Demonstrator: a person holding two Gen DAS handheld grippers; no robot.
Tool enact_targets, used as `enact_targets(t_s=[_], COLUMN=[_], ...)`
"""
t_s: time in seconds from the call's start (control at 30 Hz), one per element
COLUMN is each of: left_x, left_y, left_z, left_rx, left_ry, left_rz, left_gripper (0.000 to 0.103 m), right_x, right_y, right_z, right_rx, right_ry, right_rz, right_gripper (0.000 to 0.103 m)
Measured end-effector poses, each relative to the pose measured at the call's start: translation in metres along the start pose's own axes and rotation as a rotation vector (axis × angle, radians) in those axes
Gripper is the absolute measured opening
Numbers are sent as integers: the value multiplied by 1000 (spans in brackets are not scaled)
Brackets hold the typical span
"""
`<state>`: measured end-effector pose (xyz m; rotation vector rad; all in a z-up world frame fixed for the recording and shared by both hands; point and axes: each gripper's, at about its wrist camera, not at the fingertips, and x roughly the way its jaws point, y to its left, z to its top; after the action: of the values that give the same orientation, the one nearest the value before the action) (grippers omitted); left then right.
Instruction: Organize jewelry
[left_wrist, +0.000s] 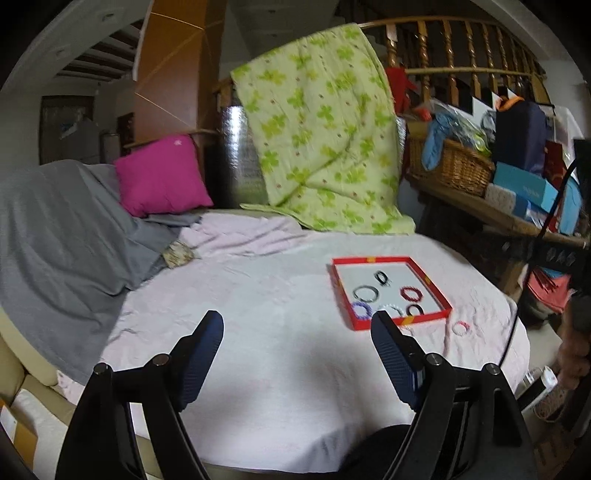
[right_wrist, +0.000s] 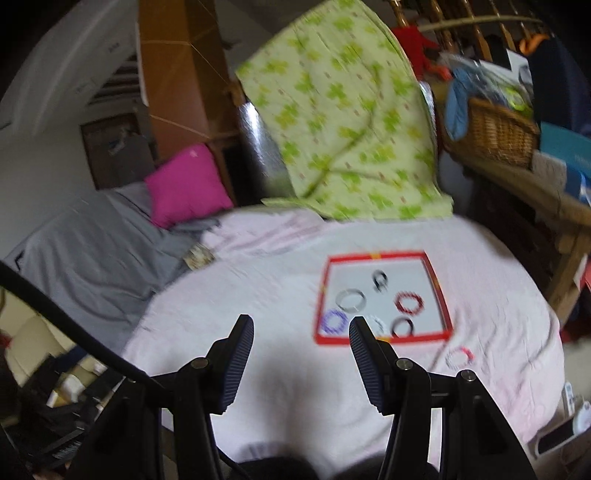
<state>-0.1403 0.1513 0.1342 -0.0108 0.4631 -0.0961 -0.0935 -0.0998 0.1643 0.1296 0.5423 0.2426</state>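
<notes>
Right wrist view: empty right gripper (right_wrist: 301, 328) gapes above the bed, pink bracelet (right_wrist: 460, 357) lying off to its right.

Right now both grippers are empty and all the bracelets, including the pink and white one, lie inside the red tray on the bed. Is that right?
Not quite. The pink and white bracelet lies outside the red tray, on the sheet just past its near right corner; the left wrist view shows it clearly. The other bracelets are inside the tray, and the left gripper and right gripper are empty.

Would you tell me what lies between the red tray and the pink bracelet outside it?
Only bare pale sheet separates the red tray from the pink bracelet, seen in both wrist views.
</notes>
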Motion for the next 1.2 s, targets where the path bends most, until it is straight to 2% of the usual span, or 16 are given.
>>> enact_targets(t_s=[0.27,0.47,0.6,0.7,0.83,0.93,1.2], left_x=[-20,-10,12,33,64,93,163], left_y=[26,22,10,1,-7,-11,-23], left_z=[2,2,1,-3,-12,-19,-32], left_rx=[-42,-40,-8,12,36,41,28], left_ry=[-35,-9,36,83,151,195,284], left_rz=[66,77,79,96,96,86,53], left_gripper=[84,85,86,86,86,86,86], right_x=[-38,-32,-18,1,31,51,84], right_y=[38,36,20,3,-32,-59,-173], right_z=[19,20,13,12,6,-3,-26], right_rx=[-36,-45,-56,-56,5,28,199], right_ry=[-117,-109,-89,-76,-37,-12,28], right_rz=[40,29,8,-16,-6,-39,-120], right_gripper=[62,64,66,66,66,66,66])
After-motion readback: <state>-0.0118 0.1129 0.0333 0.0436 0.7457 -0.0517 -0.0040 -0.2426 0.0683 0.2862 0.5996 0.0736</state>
